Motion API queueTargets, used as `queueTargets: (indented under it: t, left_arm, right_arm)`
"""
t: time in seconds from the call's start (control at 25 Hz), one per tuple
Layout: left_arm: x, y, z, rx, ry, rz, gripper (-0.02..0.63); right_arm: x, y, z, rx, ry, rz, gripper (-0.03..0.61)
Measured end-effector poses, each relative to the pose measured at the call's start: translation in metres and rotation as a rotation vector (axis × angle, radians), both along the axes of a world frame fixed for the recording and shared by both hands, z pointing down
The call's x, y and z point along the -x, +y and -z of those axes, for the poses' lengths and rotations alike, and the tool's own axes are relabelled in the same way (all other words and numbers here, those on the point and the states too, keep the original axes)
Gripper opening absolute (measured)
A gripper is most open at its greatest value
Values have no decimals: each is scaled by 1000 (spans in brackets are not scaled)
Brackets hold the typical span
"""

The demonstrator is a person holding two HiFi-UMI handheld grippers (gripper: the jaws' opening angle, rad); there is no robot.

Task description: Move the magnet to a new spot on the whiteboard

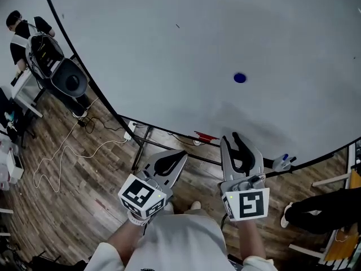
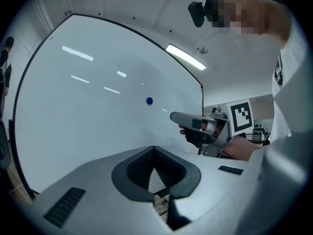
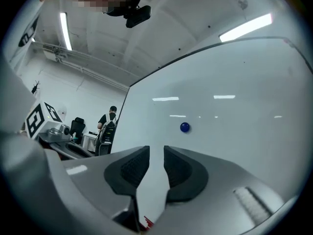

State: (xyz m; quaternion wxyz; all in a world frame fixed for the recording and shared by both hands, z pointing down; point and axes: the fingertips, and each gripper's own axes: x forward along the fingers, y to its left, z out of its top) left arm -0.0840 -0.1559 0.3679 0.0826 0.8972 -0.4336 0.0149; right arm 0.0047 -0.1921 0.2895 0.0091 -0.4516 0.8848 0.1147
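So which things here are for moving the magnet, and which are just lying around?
For the job:
blue magnet
whiteboard
right gripper, open and empty
left gripper, shut and empty

Just lying about:
markers on the board's ledge
red object on the ledge
office chair
white cable on the floor
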Motion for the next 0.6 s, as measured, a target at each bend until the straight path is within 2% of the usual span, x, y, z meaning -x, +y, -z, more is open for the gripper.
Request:
queueTargets:
  t: [0.36,0.6]
  left_arm:
    - [-16,-12,27,-34,1,-22,6]
    - [-15,-23,35,-35,2,-35,6]
  right_arm:
    - [-7,-44,42,-58,-46,-132,127]
    - [1,-68,53,-97,-27,-201,144]
